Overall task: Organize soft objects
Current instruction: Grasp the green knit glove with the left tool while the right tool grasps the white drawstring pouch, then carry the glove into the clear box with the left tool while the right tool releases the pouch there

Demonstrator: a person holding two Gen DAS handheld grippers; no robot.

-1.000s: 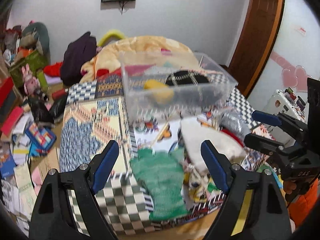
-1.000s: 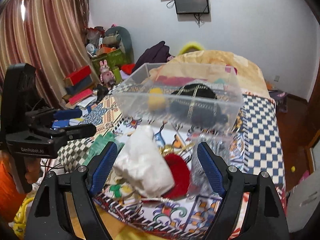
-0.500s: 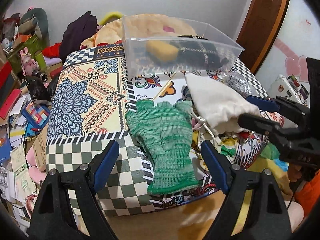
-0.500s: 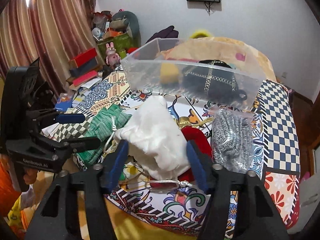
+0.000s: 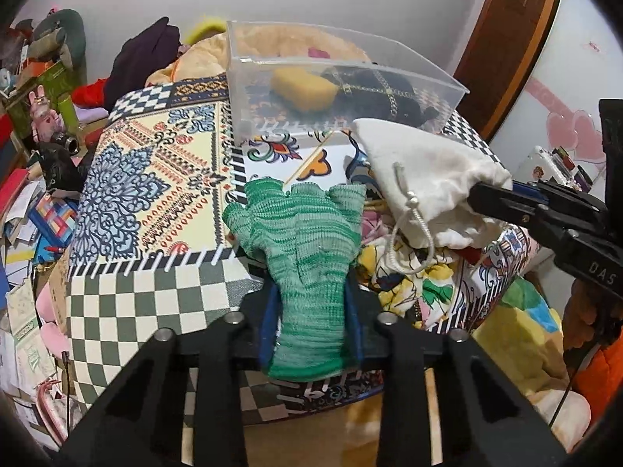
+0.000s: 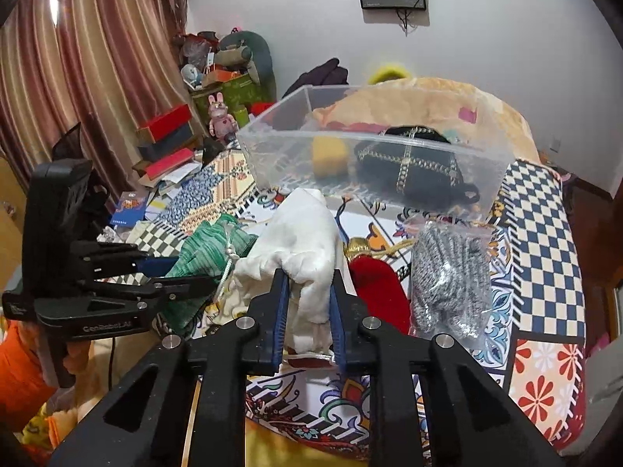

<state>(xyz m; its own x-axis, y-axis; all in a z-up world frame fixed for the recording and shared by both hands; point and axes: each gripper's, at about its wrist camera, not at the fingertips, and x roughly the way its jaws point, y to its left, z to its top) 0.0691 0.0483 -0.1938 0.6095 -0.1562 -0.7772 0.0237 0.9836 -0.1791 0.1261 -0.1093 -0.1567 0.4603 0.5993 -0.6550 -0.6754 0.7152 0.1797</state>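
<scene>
My left gripper (image 5: 311,307) is shut on the cuff of a green knit glove (image 5: 303,233) that lies on the patterned table cover. My right gripper (image 6: 309,303) is shut on the near end of a white drawstring pouch (image 6: 300,233); the pouch also shows in the left wrist view (image 5: 424,186). A clear plastic bin (image 6: 373,163) stands behind them and holds a yellow sponge (image 6: 330,155) and a black bag with gold chains (image 6: 409,171). A red soft item (image 6: 375,292) and a bagged grey knit item (image 6: 447,272) lie to the right of the pouch.
The table's near edge runs just in front of both grippers. A cluttered floor with books and boxes (image 6: 167,155) lies to the left. A bed with a tan blanket (image 5: 296,39) is behind the bin. A wooden door (image 5: 506,39) is at the right.
Both grippers moved forward and closed: the left onto the glove's cuff, the right onto the white pouch. One second ago both were open and further back.
</scene>
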